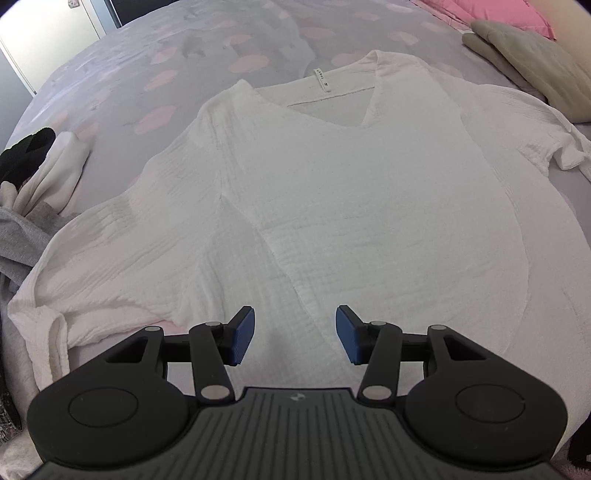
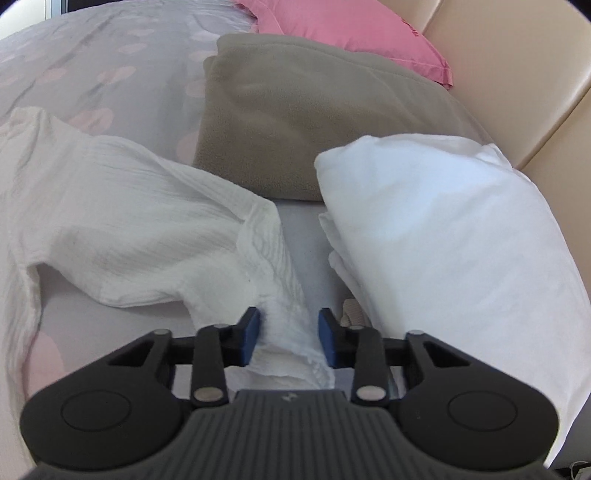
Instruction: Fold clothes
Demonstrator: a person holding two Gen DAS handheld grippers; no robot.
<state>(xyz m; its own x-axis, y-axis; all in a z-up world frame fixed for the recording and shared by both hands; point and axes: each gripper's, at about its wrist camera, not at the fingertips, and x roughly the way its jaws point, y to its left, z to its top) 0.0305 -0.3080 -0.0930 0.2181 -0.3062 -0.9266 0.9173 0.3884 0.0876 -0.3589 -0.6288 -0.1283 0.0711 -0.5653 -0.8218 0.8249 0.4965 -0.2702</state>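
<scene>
the left gripper (image 1: pixel 294 334) hangs just above the hem region of the white crinkle blouse (image 1: pixel 332 192), its blue pads spread apart with nothing between them, released. the right gripper (image 2: pixel 288 338) has the blouse's sleeve cuff (image 2: pixel 291 325) bunched between its blue pads; the jaws look drawn in on the fabric, so it reads as clenched on that cuff, though a slim gap at the right pad leaves the firmness of the pinch unsure. the step in hand seems to be carrying this sleeve inward across the body. to do it well, keep the pinch on the cuff edge, lift only enough to clear the bed cover (image 1: pixel 122 92), and lay the sleeve straight over the chest so the crinkled cloth does not drag into ridges; the free left tongs could pin the near side seam to stop the whole garment sliding. beyond the left tongs the blouse lies flat, face up, neckline and label (image 1: pixel 320 78) pointing away, its other sleeve splayed out toward a heap of dark and grey clothes (image 1: pixel 26 177). past the right tongs the sleeve runs back to the blouse body, with a folded white cloth (image 2: pixel 443 221) just beside it, a taupe fleece blanket (image 2: pixel 303 110) farther on, and a pink pillow (image 2: pixel 351 29) farthest.
</scene>
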